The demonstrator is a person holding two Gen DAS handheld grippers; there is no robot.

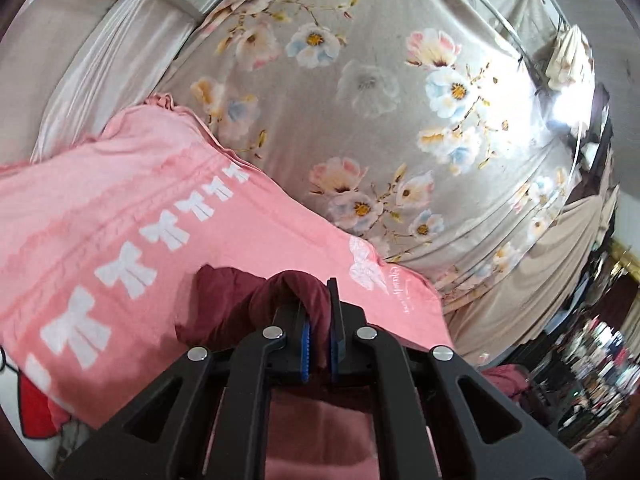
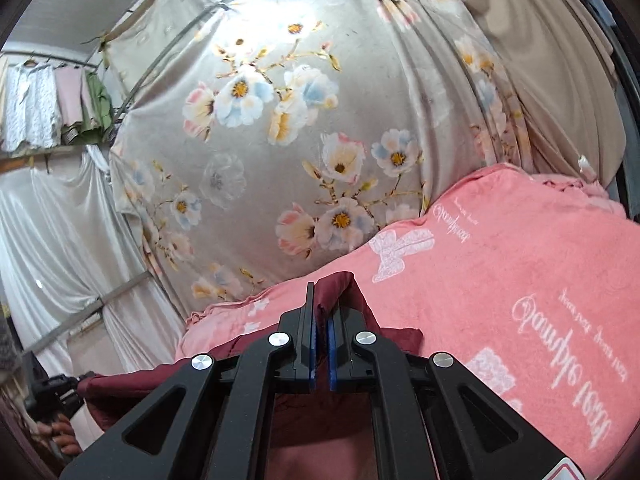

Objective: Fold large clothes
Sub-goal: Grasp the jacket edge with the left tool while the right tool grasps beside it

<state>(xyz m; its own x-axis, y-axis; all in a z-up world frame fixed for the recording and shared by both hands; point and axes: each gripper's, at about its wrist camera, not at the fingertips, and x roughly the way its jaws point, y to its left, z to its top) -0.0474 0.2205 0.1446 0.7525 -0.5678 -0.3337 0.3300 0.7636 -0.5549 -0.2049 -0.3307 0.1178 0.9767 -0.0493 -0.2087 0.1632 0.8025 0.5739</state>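
The left gripper [image 1: 318,312] is clamping a bunched fold of the maroon garment [image 1: 224,304], its fingers closed on the cloth. The right gripper [image 2: 322,312] is likewise pinching a maroon edge (fabric trailing back beneath the claw). A pink blanket [image 2: 520,248] is lying just under both claws; a floral sheet [image 2: 280,120] is hanging beyond them.

both wrist cams close, share pink blanket [image 1: 120,184] [image 2: 520,240].

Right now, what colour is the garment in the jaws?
Maroon garment, plain; clearest in the left wrist view.
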